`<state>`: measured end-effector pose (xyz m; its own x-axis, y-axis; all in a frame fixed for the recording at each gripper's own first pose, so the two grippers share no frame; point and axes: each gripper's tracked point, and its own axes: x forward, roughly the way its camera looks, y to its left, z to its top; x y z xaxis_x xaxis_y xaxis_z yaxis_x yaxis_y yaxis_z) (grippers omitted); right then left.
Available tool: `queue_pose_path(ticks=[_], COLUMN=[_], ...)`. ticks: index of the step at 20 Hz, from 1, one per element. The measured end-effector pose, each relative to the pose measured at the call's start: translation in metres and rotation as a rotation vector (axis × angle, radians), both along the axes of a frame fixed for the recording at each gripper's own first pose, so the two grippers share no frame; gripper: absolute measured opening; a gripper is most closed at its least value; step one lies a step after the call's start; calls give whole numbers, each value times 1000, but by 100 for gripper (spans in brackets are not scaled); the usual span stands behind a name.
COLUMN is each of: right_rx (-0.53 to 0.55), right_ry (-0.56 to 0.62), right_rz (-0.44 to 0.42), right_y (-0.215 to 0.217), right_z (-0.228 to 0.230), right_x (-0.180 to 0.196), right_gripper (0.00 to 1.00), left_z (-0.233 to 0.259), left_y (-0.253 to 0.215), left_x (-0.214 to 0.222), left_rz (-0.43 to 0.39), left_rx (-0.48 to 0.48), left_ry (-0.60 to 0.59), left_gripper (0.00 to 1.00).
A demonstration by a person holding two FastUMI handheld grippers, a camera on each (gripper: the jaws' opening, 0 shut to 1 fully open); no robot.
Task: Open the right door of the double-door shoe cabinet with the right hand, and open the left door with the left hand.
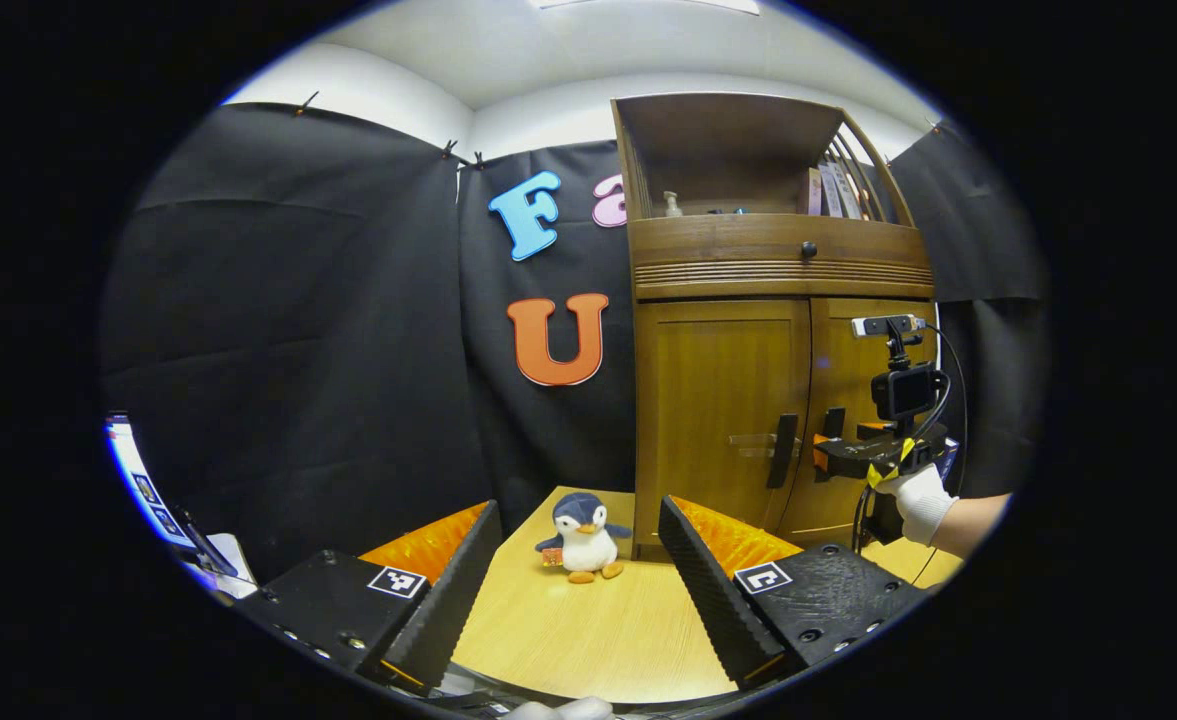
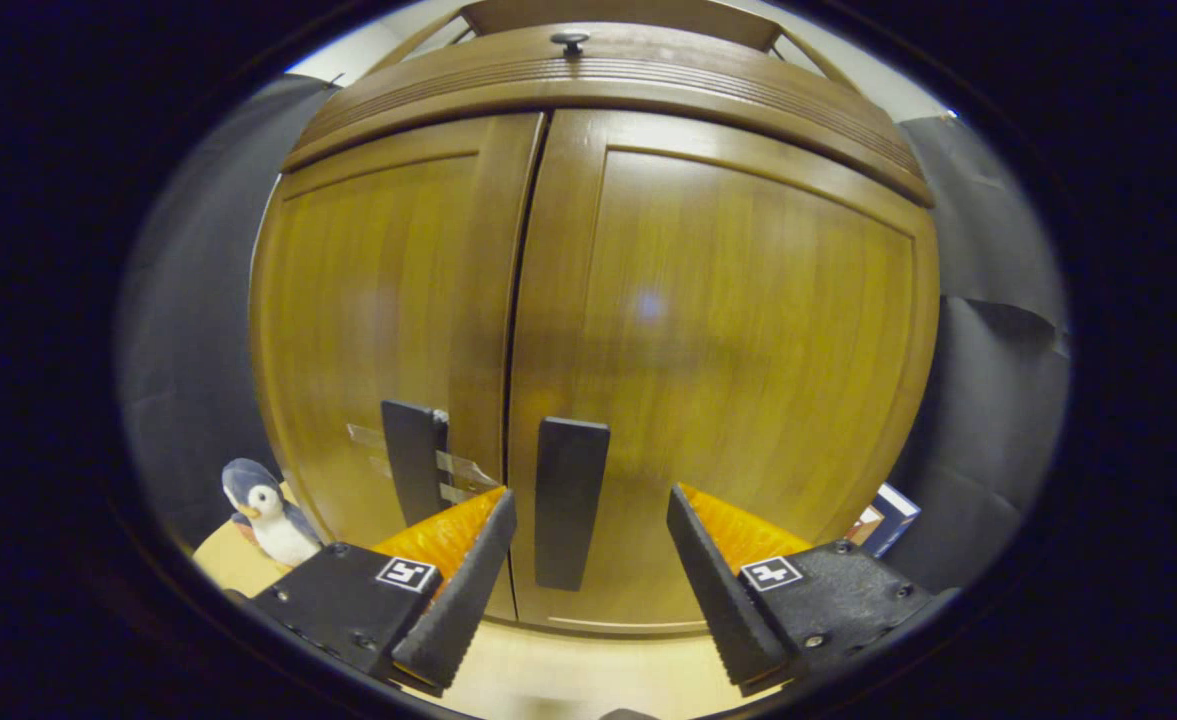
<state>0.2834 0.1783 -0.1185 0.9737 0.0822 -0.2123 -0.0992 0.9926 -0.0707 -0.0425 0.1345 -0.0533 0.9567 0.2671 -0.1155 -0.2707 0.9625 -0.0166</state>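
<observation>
Cabinet (image 1: 748, 400) stands on the bench (image 1: 588, 630), both doors shut; two dark handles flank the seam. Lower edges of the doors are cut off in the right gripper view. Right handle (image 2: 570, 500) sits between the right gripper's (image 2: 588, 570) spread fingers, ungripped. Left gripper (image 1: 578, 570) hangs well back, fingers wide, empty. One penguin (image 1: 580, 538) beside the cabinet.

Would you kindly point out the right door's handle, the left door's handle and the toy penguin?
right door handle (image 2: 570, 500), right gripper view, middle of the dark bar.
left door handle (image 2: 412, 460), right gripper view, middle of the bar.
toy penguin (image 1: 584, 540), left gripper view, its white belly.
</observation>
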Motion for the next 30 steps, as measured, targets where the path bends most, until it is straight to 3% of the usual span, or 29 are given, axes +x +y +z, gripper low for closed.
queue_pose_path(ticks=[3,4,5,7,13,18,22,23,24,27,30], right_rx=[6,4,5,16,46,69,73,77,79,76,77], right_ry=[18,23,29,40,44,68,67,71,75,80,77], right_rz=[13,7,9,14,5,26,41,48,57,79,95], right_y=[4,4,5,9,12,11,6,5,4,-1,-7], right_z=[-5,-6,-9,-12,-14,-16,-17,-17,-17,-19,-19], right_x=[8,9,11,13,19,16,-4,-8,-12,-23,-37], right_gripper=[83,80,69,59,40,35,32,31,32,31,31], left_z=[-2,-1,-2,1,0,1,1,0,2,2,3], left_y=[5,5,5,7,8,2,-7,-9,-11,-17,-25], left_x=[3,3,3,2,-2,-3,-4,-6,-5,-8,-11], left_rz=[8,11,11,19,23,4,-19,-30,-38,-53,-66], left_rx=[-2,1,4,16,27,28,27,24,21,23,27], left_ry=[9,8,4,-1,-2,-6,-10,-10,-13,-16,-19], left_gripper=[100,96,96,96,96,93,96,90,96,93,96])
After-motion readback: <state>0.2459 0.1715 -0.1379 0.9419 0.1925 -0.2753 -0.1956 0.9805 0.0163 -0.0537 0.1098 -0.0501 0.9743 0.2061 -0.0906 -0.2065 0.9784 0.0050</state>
